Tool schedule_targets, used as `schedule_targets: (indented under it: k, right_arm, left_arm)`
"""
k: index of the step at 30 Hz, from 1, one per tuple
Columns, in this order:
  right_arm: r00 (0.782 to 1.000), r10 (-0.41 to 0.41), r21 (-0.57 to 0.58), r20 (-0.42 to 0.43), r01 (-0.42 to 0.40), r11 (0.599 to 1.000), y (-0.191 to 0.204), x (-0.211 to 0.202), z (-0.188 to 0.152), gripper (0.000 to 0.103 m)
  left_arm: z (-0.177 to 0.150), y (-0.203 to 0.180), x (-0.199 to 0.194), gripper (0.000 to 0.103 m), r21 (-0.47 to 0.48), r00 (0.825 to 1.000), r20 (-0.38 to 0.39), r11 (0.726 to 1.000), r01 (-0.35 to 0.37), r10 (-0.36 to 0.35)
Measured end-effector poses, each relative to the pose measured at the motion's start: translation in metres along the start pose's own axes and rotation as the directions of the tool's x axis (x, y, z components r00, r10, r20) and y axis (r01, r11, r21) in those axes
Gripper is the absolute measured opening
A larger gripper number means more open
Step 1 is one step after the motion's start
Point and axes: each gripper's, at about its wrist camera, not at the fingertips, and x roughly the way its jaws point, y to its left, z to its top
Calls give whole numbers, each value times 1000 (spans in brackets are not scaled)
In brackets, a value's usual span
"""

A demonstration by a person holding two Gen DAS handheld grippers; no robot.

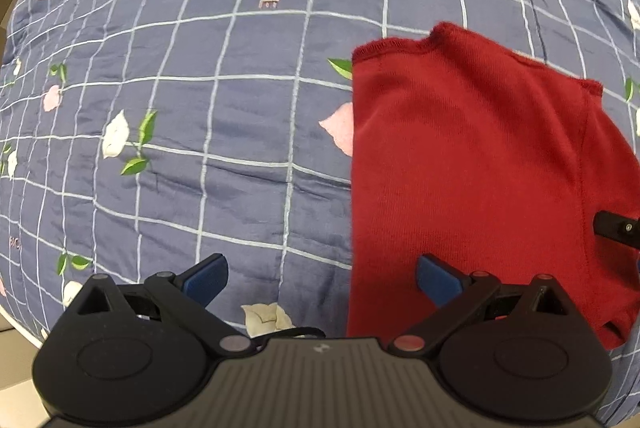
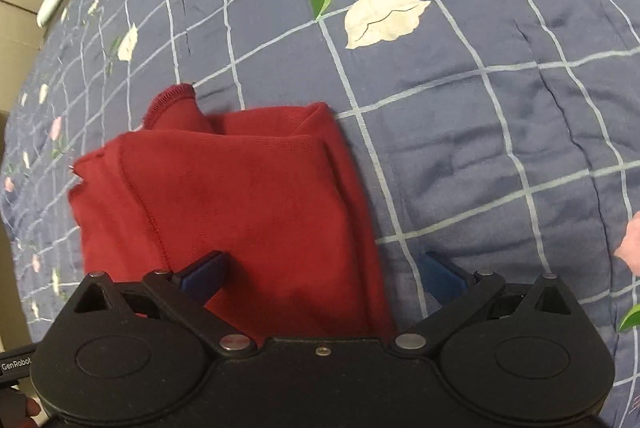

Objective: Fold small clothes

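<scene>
Red garment (image 1: 472, 164) — tools spread above

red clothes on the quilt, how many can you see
1. A single red knit garment lies folded on the blue floral quilt, right of the open left gripper and under the open right gripper. More may lie outside both views.

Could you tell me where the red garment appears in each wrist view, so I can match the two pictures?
Left wrist: red garment fills the right half, by the open left gripper.
Right wrist: it lies left of centre, under the open right gripper.
Shared landmark: its stitched, scalloped corner.
</scene>
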Motion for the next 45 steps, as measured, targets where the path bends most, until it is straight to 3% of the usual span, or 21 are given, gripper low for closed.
schedule_targets:
  k: [10,20,28,36,45]
  right_arm:
    - [998,55,-37,-1,-56,998,-11,-4,-1,103]
    - [998,27,-47,58,-25,999,-4,-4,-11,103]
    - [999,28,-47,15,-27,999,-3,-1,-4,103]
    - [1000,16,-49,25,-15,999,-1,-1,-6,103]
    - [1000,6,-35,13,-5,999,-1,-1,-5,103]
  left_arm:
    - [4,-5,24,103,23,999,-46,1000,3,-2]
    - [2,2,35,103,-23,997,-63,999,48,-49]
    - [2,17,40,103,-90,989,-102,991,97,-106]
    - [-1,27,44,103,-123,986,-104,986,117,-130]
    - [-9,58,57,102,-288,953,-153,934,211,-263]
